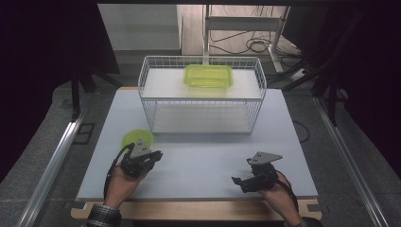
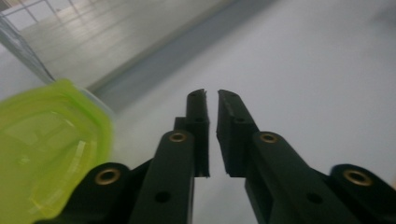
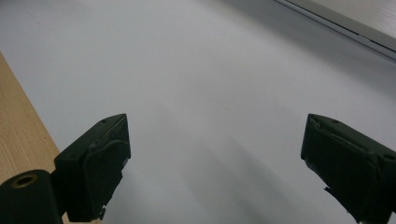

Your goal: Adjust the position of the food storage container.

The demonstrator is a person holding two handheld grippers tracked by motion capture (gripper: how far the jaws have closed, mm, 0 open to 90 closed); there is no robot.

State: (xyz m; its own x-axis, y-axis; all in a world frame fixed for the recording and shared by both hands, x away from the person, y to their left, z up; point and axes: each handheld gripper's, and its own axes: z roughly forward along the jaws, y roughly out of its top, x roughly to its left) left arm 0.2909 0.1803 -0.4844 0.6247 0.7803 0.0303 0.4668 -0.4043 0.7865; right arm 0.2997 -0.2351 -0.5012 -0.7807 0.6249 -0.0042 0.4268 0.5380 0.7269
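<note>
a white desk [image 1: 203, 165] carries a white wire basket [image 1: 202, 94] toward its far side, and a green rectangular tub [image 1: 208, 75] sits on the basket's upper shelf, a little right of the middle. a round green lid [image 1: 137, 137] lies flat on the desk near the basket's front left corner, apart from it. the left claw [image 1: 150, 158] is held in the person's left hand [image 1: 122, 182] just in front of that lid, low over the desk, with its grey three-cornered plate on top. in the left gripper view its jaws are nearly pressed together with only a thin slit between them and nothing held; the green lid [image 2: 46, 149] sits just beside the left jaw, blurred. the right claw [image 1: 239, 182] is held in the right hand [image 1: 279, 189] near the desk's front right part, well apart from the lid and the basket. in the right gripper view its jaws are spread wide over bare white desk [image 3: 210, 93], with the wooden edge [image 3: 18, 135] showing at the left.
</note>
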